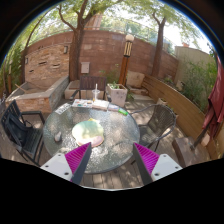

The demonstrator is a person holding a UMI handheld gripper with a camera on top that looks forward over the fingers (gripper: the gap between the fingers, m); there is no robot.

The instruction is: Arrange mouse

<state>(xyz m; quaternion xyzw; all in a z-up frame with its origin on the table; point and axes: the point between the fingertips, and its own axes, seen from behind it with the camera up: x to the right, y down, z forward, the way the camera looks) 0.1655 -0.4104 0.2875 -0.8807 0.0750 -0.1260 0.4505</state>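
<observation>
A round glass table (pixel 115 150) stands ahead on a wooden deck. A pale round mat (pixel 87 128) lies on its left half. A small pale object (pixel 57 133), possibly the mouse, lies left of the mat; it is too small to tell for sure. My gripper (pixel 112 147) is open and empty, held above the table's near edge. Its magenta pads (pixel 78 158) are wide apart with only glass and deck boards between them.
Dark chairs stand at the table's left (pixel 22 128) and right (pixel 160 122). White items (pixel 93 103) lie at the table's far side. A white planter (pixel 117 94), a stone bench (pixel 40 95) and a brick wall (pixel 100 55) lie beyond. A person's red sleeve (pixel 217 100) is at the right.
</observation>
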